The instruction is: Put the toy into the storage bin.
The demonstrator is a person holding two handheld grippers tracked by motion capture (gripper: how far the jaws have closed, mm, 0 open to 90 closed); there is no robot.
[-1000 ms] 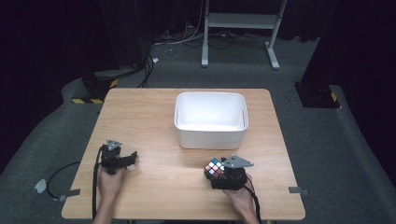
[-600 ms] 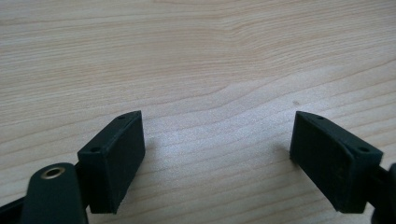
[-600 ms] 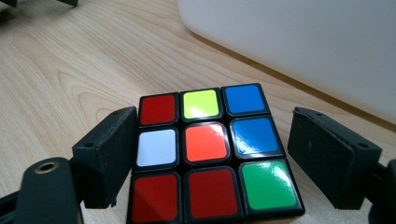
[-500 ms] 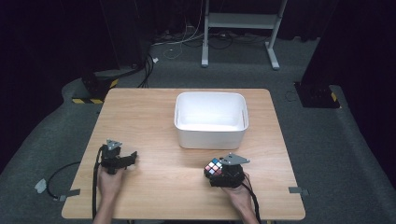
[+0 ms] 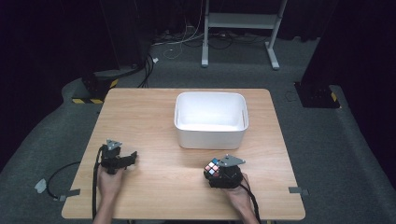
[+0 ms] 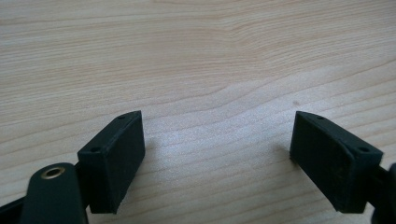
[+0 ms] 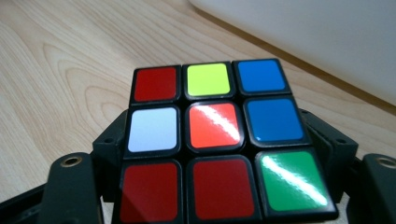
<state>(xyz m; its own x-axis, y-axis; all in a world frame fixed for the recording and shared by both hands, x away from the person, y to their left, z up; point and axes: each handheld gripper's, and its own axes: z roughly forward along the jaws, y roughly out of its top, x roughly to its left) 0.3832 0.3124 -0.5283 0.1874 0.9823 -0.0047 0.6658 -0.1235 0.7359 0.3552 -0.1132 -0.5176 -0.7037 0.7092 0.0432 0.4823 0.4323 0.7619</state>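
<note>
Right gripper [image 5: 218, 171] has just been closing its jaws and now looks clamped on the cube [image 7: 219, 140], which sits on the table [image 5: 154, 116] just in front of the bin [image 5: 211, 119]. So the grab seems done; lifting it and dropping it in the bin is left. Left gripper [image 6: 217, 154] sits open, well left of the bin

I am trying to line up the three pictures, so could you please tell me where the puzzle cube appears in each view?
High view: the puzzle cube lies low and right of centre, at the right gripper, in front of the white bin.
Left gripper view: bare wooden table between open jaws.
Right gripper view: the cube fills the centre, jaws against its sides.
Shared landmark: the wood-grain tabletop.
</note>
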